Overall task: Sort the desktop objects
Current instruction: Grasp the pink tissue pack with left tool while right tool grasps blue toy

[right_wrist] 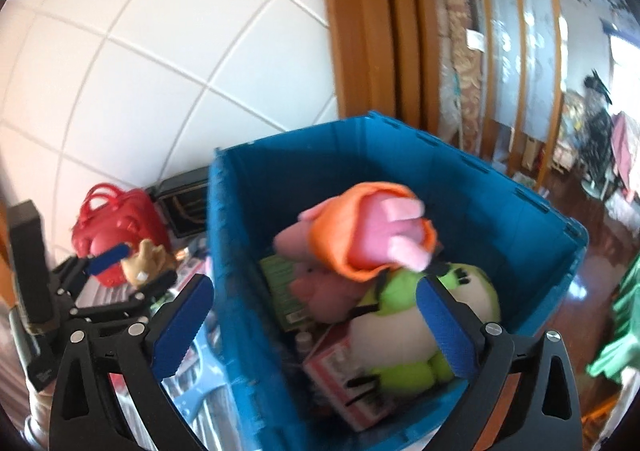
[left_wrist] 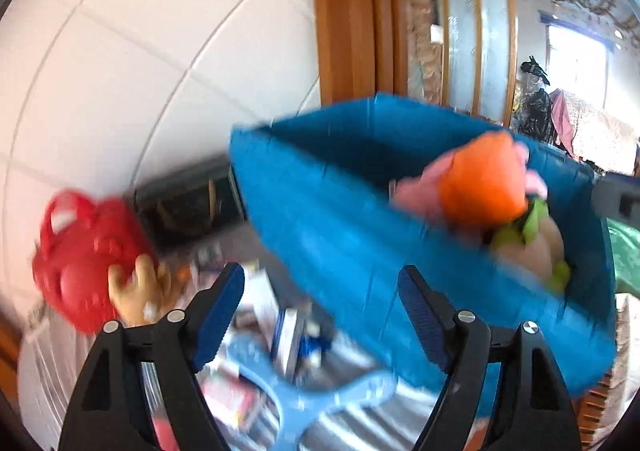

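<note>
Though motion-blurred, both left tongs [left_wrist: 320, 315] and right tongs [right_wrist: 316, 331] apart, blue crate [right_wrist: 248, 291] contents half-hidden.

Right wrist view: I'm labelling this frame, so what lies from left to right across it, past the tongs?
Left tongs → red bag → tan plush toy → blue crate → pink plush in orange → green plush → green cloth.
</note>
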The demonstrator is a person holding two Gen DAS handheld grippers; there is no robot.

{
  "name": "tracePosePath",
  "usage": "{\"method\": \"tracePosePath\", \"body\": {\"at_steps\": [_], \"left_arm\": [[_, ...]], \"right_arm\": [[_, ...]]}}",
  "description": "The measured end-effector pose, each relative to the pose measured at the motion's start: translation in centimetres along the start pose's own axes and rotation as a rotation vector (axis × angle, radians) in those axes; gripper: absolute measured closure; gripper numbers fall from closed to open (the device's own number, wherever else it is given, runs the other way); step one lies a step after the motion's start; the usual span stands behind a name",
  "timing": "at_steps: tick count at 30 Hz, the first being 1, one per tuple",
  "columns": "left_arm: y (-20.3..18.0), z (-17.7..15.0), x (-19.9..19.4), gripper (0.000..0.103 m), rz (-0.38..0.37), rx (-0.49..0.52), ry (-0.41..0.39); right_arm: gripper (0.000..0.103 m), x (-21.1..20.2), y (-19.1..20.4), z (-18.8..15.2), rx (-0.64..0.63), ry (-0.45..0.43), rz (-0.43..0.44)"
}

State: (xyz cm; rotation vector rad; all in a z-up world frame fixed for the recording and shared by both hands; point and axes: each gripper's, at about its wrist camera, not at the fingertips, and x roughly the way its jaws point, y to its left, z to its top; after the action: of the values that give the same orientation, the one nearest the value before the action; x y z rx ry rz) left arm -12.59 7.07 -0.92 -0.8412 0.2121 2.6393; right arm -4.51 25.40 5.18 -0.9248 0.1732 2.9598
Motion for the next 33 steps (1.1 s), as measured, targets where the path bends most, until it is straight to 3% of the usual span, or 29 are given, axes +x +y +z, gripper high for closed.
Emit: {"method": "tracePosePath", "body": {"at_steps": [8,14,23,32,33], "left_arm": [[8.1,-8.5,-2.0,0.024,0.156,-0.089,0.118],[15.4,-15.6,-2.8,0.024,0.264,-0.160,0.212],[22.9,-24.2,0.3,0.024,0.230,-0.257,0.408],[25.7,-26.1,6.3,0.024,0.160,-0.249,0.546],[25.8,-26.0,6.6,0.019,0.164,-0.237,0.542]], "right_arm": [[0.000,-0.1,8.6,-4.1,-0.164,-0.074,0.110],[0.000,3.0,14.0,-7.7,-0.211,0.014,0.238],[0.000,11.1,16.9,-14.4,-0.178,0.262,0.216],[0.000,17.8,16.9,-18.4,-0.076,0.441,0.112],[0.000,18.6,16.8,-18.7,-0.053,0.461,0.101]]}}
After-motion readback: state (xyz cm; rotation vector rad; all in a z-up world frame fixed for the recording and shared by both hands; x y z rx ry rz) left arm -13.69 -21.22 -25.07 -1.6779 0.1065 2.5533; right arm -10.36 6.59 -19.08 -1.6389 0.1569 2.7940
